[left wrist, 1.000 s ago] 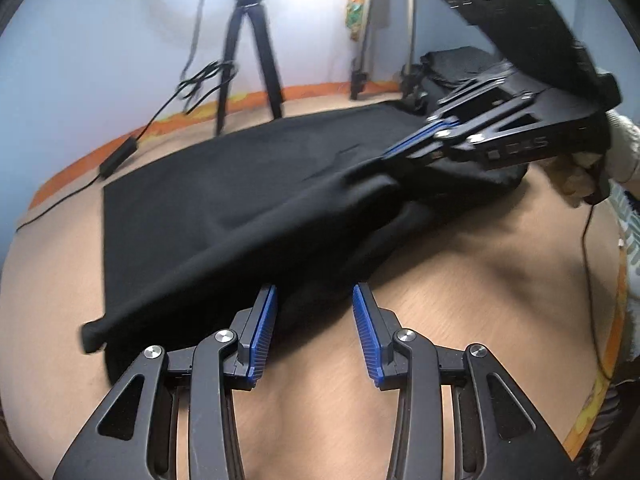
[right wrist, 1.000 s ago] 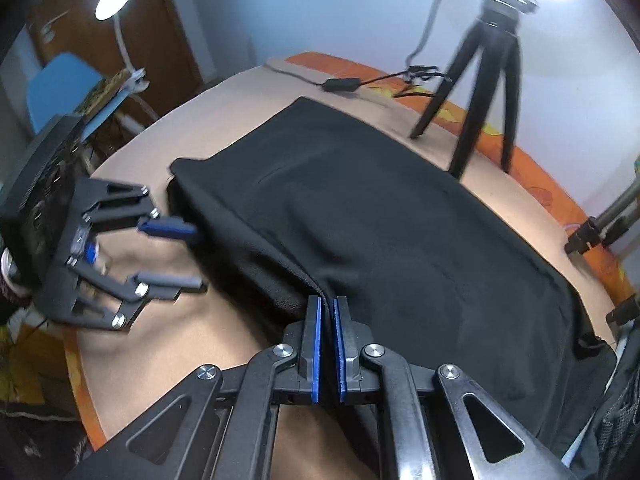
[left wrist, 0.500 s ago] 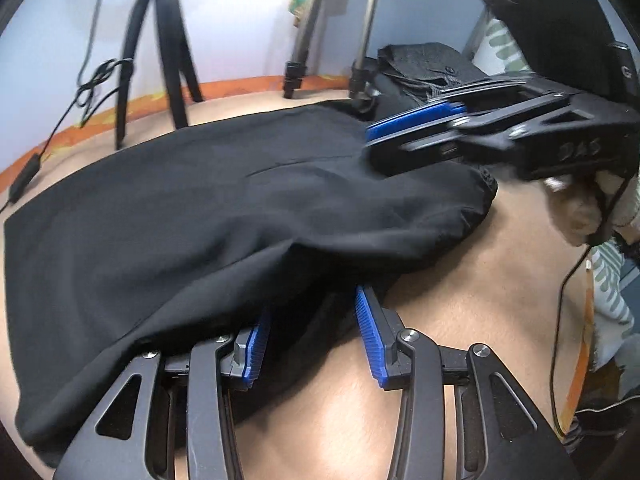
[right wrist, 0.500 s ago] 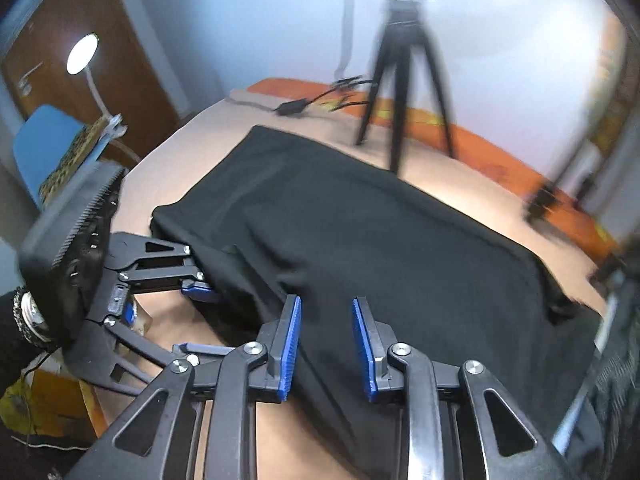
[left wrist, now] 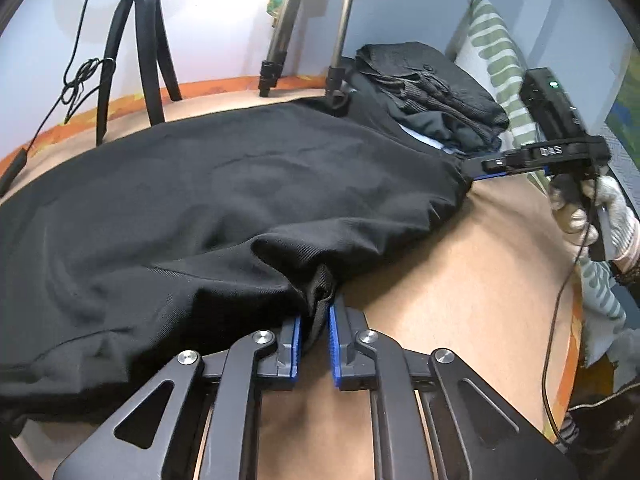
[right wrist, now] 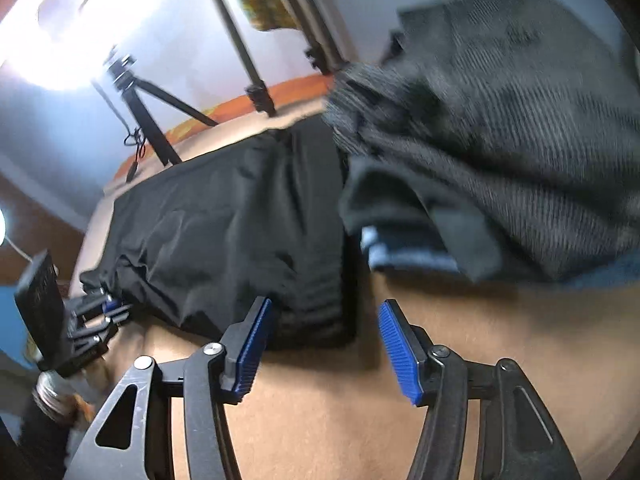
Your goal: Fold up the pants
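Now left gripper (left wrist: 313, 346) pinches pants (left wrist: 240, 184); right gripper (right wrist: 326, 346) wide apart

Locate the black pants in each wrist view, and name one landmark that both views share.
Left wrist: black pants fill left and centre, edge pinched by left gripper.
Right wrist: pants lie centre-left, beyond open right gripper.
Shared landmark: black tripod.

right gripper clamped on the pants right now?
No. The right gripper is wide open beside the waistband of the black pants, with nothing between its pads.
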### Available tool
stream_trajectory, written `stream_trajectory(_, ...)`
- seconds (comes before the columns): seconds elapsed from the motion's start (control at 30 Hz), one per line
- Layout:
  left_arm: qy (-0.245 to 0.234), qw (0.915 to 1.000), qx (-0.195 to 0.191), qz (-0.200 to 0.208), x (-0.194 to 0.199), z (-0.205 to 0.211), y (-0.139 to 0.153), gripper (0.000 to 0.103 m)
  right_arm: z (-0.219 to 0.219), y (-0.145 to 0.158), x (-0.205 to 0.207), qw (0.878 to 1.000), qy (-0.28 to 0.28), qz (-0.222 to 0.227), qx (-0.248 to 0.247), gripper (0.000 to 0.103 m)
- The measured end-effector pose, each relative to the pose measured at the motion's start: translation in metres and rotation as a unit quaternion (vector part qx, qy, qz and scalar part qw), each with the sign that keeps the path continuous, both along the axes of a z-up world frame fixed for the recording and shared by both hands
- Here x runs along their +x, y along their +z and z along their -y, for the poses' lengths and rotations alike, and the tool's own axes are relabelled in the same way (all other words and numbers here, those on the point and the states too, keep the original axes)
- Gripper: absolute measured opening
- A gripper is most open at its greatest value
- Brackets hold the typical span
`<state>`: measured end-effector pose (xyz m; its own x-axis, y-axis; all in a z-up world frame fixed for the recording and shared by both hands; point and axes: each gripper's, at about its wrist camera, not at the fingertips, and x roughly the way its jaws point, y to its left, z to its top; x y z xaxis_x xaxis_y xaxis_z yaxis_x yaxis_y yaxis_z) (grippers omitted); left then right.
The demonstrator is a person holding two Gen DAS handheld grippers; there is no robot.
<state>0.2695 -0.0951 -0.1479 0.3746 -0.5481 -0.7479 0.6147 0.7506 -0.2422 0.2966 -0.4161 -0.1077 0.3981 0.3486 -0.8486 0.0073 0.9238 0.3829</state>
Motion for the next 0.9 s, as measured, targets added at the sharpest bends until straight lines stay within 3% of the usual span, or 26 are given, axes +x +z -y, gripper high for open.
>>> stream_trajectory(0.2,-0.001,1.0000,0.002,-0.004,-0.011,-0.004,-0.001,0.008,0.000,-0.024,0.011,0.997,-0.034,-0.024,0.057,0.064)
stream_trajectory(0.27,-0.004,1.0000,0.002,-0.004,-0.014,-0.005,-0.002,0.008,-0.005,-0.023,0.015,0.997,-0.042,-0.017,0.064,0.055)
stream_trajectory(0.33,-0.007,0.9999,0.005,-0.004,-0.018,-0.006,-0.003,0.008,-0.010,-0.024,0.017,0.998,-0.049,-0.015,0.048,0.034)
stream_trajectory(0.4,-0.009,0.9999,0.002,-0.008,-0.021,-0.008,-0.003,0.008,-0.016,-0.022,0.015,0.998,-0.046,-0.005,0.045,0.027)
stream_trajectory(0.53,-0.002,0.9998,0.008,-0.019,-0.027,-0.011,-0.004,0.008,-0.014,-0.005,0.004,0.997,-0.060,0.038,0.027,0.026)
stream_trajectory(0.73,0.001,0.9991,0.023,-0.036,-0.057,-0.040,0.008,0.009,-0.029,-0.002,0.010,0.997,-0.053,0.047,-0.022,0.025)
stream_trajectory(0.9,0.054,0.9977,0.041,0.011,-0.062,-0.079,0.034,0.009,-0.026,-0.004,0.006,0.997,-0.049,0.046,-0.034,0.026)
